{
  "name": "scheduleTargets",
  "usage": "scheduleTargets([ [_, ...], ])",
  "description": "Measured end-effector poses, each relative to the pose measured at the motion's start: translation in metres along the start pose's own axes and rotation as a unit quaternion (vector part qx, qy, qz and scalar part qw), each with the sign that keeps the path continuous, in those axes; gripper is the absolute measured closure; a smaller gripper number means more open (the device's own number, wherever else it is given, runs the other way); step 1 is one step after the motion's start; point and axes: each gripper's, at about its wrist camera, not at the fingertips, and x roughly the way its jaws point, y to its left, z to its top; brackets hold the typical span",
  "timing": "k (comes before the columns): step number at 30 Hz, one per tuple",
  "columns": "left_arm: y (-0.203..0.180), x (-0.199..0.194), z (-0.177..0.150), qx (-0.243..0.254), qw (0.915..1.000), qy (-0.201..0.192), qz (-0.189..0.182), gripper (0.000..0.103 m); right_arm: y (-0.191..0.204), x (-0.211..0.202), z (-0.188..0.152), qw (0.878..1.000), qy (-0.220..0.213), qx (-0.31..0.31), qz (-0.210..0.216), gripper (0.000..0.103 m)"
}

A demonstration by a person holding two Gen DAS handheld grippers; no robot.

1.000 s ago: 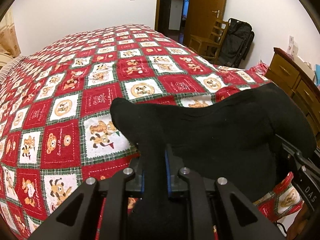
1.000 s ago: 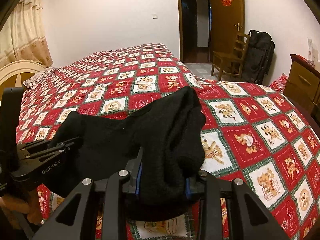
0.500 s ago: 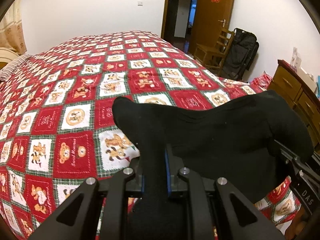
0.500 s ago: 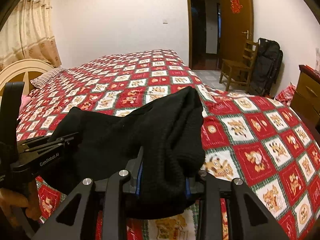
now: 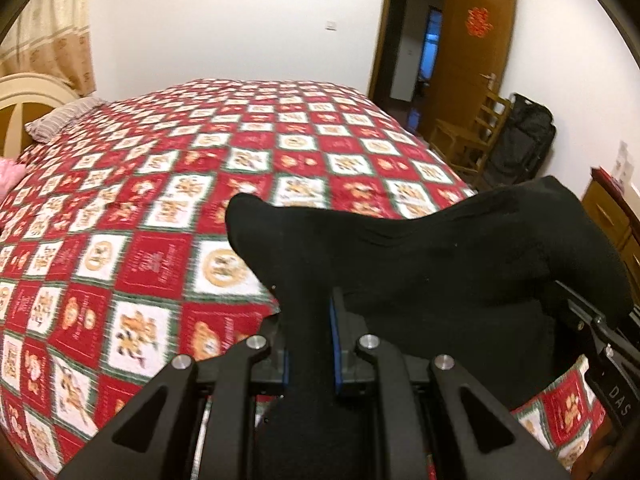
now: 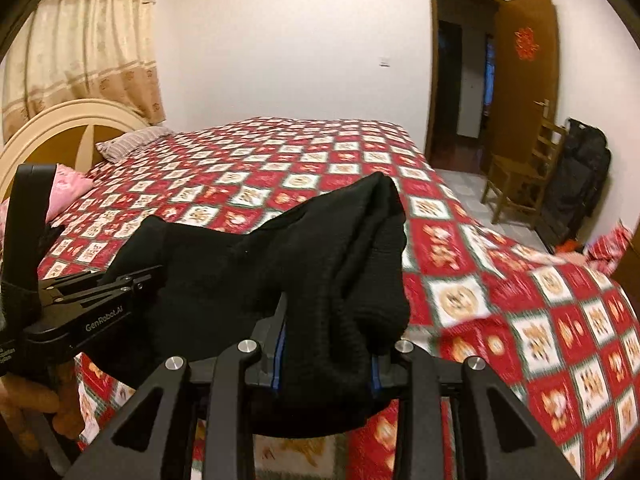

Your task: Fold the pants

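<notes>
The bed (image 5: 168, 184), with its red and white checked cover, fills the middle and left of both views, and above its near edge I carry the black pants (image 5: 440, 264), which take up the lower centre and right of the left wrist view and the lower left and centre of the right wrist view. They look to me like a soft, thick knit: limp, fairly light, not slippery, nothing to break. The cloth sags in a shallow dip between my two holds and flops over the fingers in rounded lumps, so I judge it will drape wherever it is let down and needs holding at two spread points along one edge to stay flat; a hold on a thick bunched edge looks safest, since a single layer could slide out. The right gripper (image 6: 326, 364) sits at the bottom centre of its own view, jaws partly apart and clamped on a fat wad of the fabric that bulges over both blue pads (image 6: 279, 354). The left gripper (image 5: 308, 340), bottom centre of its view, is clenched tight on a narrower strip of the same cloth, which runs straight down between its fingers. Each claw also shows at the lower edge of the other's view, gripping its own end.
</notes>
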Motion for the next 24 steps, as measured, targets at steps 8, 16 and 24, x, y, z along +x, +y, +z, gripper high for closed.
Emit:
scheduleTargets([
  [8, 0.050, 0.008, 0.017, -0.043, 0.9982, -0.009, 0.042, 0.088, 0.042, 0.047, 0.030, 0.998, 0.000, -0.035, 0.042, 0.072],
  [16, 0.089, 0.022, 0.035, -0.081, 0.9929, -0.017, 0.086, 0.088, 0.070, 0.105, 0.052, 0.994, -0.003, -0.064, 0.083, 0.072],
  [24, 0.112, 0.055, 0.033, -0.105, 0.9874, 0.007, 0.118, 0.088, 0.082, 0.178, 0.045, 0.990, 0.046, -0.095, 0.094, 0.072],
])
